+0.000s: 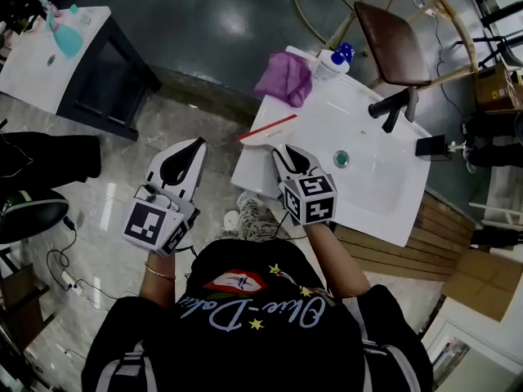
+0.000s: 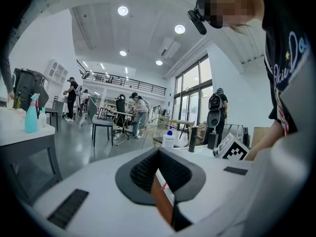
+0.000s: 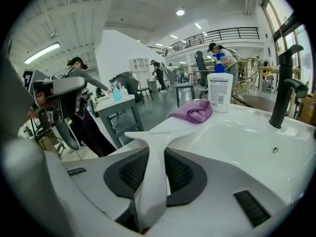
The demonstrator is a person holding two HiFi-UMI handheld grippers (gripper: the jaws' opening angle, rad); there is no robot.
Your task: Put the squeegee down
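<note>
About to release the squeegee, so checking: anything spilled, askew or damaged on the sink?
Nothing stands out. The sink shows no spill or crack; the purple cloth lies bunched beside the bottle at its far corner, and the squeegee sits straight in the right gripper.

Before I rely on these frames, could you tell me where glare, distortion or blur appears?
Head view: sharp, glare on the floor. Left gripper view: fisheye-bent, dark corners, mosaic patch on top. Right gripper view: fisheye-bent, highlights on the sink, squeegee soft near the lens.

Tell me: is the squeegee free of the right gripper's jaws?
No, the right gripper has its jaws closed on the white handle of the squeegee.
</note>
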